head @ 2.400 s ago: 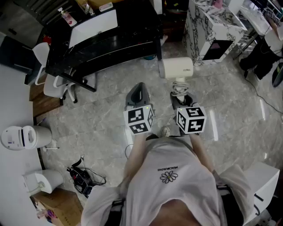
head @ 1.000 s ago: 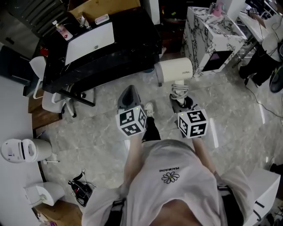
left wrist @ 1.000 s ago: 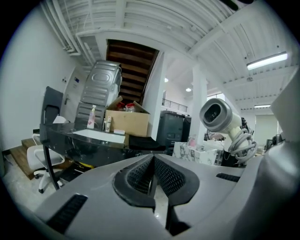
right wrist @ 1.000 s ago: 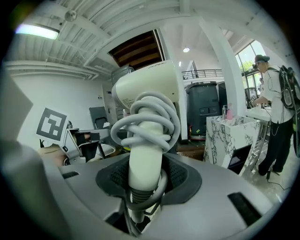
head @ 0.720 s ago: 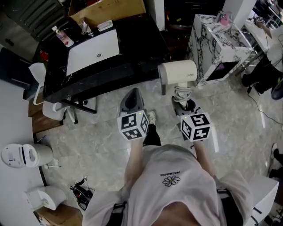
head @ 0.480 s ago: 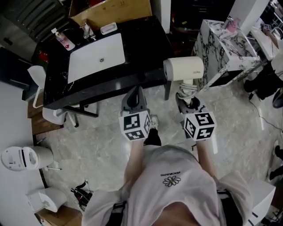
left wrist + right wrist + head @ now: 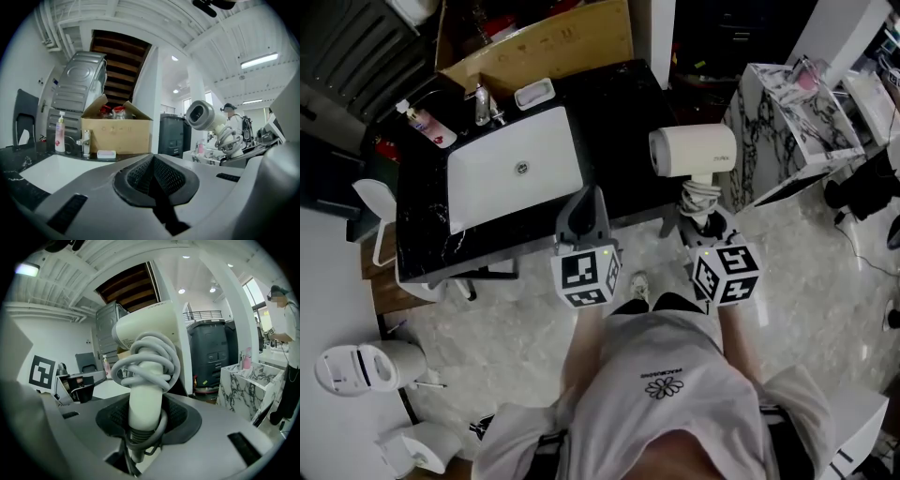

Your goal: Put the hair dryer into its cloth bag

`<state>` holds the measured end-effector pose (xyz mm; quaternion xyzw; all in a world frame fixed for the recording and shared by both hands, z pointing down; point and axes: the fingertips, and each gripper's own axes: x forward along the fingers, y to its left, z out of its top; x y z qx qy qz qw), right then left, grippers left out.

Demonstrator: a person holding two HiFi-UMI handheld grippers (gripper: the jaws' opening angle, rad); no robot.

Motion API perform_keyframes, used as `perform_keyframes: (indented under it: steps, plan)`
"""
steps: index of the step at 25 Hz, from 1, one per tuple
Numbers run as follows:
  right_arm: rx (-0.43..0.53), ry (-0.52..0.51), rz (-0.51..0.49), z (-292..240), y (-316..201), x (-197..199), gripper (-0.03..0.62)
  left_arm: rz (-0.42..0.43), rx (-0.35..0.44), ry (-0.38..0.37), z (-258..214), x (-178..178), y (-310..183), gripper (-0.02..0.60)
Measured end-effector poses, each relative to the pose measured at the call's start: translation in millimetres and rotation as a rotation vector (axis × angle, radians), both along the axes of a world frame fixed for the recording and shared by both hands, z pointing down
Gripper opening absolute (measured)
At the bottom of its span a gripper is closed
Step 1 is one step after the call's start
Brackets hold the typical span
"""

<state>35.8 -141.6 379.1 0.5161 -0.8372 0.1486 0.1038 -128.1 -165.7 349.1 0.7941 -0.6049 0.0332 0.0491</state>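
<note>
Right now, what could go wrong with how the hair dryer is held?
The right gripper clamps the hair dryer only at the bottom of its handle, with the heavy head above, so it may tip or slip. The cord, coiled loosely round the handle, may unwind and snag.

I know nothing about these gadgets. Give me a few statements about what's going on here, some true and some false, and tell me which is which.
1. The right gripper holds the hair dryer by its handle. True.
2. The left gripper carries a cloth bag. False: its jaws are shut with nothing between them.
3. The cord is wound round the dryer's handle. True.
4. The sink is black, set in a white counter. False: it is a white sink in a black counter.
5. A pump bottle stands on the counter near the sink. True.
</note>
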Motion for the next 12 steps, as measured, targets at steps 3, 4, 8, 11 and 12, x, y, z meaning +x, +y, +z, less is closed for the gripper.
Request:
perform_keyframes:
  steps: [3,4,8,11,12]
  plan:
    - [-0.019,-0.003,0.0,3,-19,-7,0.144,0.002,0.004,-0.013,1,-4,-21,0.015]
    - [-0.026,-0.002,0.001,5,-23,-8,0.144,0.012,-0.001,-0.02,3,-3,-25,0.015]
    - [-0.03,0.001,-0.002,5,-48,-6,0.144,0.045,0.013,-0.015,3,3,-47,0.015]
    - [-0.047,-0.012,-0.008,4,-58,-6,0.144,0.026,0.007,-0.007,3,-1,-58,0.015]
    - [-0.05,-0.01,-0.009,4,-60,-4,0.144,0.021,0.006,-0.011,3,-1,-61,0.015]
